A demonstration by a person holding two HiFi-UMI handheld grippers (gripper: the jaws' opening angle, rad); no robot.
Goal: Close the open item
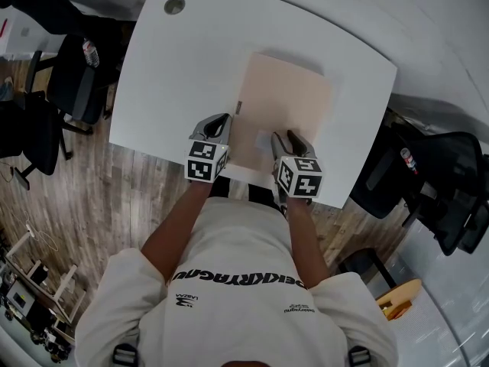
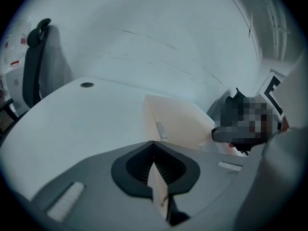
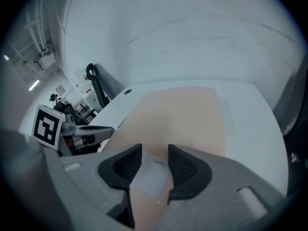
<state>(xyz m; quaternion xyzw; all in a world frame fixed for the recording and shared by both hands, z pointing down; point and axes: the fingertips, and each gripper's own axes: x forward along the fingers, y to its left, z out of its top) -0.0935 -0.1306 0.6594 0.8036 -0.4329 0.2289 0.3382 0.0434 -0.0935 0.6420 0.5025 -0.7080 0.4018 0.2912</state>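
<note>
A beige folder (image 1: 284, 105) lies flat on the white table (image 1: 183, 75), its near edge toward me. At the folder's left near corner my left gripper (image 1: 218, 131) is shut on a thin beige sheet edge (image 2: 158, 184), which stands upright between the dark pads (image 2: 136, 166). The folder's body (image 2: 179, 121) stretches ahead of it. My right gripper (image 1: 285, 145) is over the near edge of the folder, open, with a pale square label (image 3: 151, 178) on the beige surface (image 3: 178, 117) showing in the gap. The left gripper (image 3: 85, 134) appears at the left of the right gripper view.
A round cable hole (image 1: 174, 5) sits at the table's far left corner. Black office chairs stand left (image 1: 76, 75) and right (image 1: 447, 186) of the table. The wooden floor (image 1: 114, 205) lies below the table's near edge.
</note>
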